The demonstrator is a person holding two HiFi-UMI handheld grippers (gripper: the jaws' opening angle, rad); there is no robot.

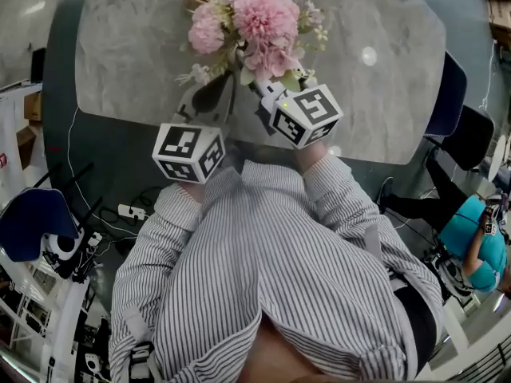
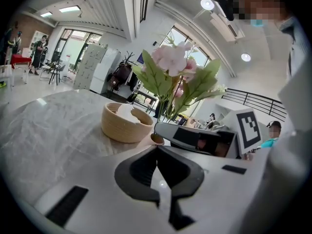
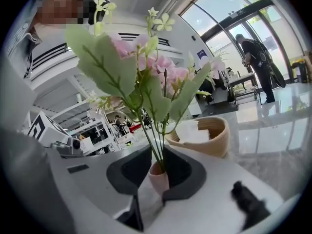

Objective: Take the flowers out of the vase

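Note:
A bunch of pink flowers [image 1: 255, 18] with green leaves stands in a small pink vase [image 3: 158, 177] on the marble table [image 1: 383, 78]. In the right gripper view the green stems [image 3: 155, 140] rise straight out of the vase mouth between my jaws. My right gripper [image 3: 158, 150] is shut on those stems just above the rim. In the head view it [image 1: 265, 86] reaches in under the blooms from the right. My left gripper [image 2: 157, 149] has its tips together with nothing between them. It points at the vase rim [image 2: 157, 139] from the left [image 1: 219, 90]. The blooms hide the vase from above.
A woven bowl [image 2: 124, 126] with white paper inside stands just behind the flowers [image 3: 214, 135]. Blue chairs [image 1: 447, 94] stand at the table's right side and another [image 1: 32, 222] at the lower left. A person in teal [image 1: 471, 246] sits at the right. Cables lie on the floor.

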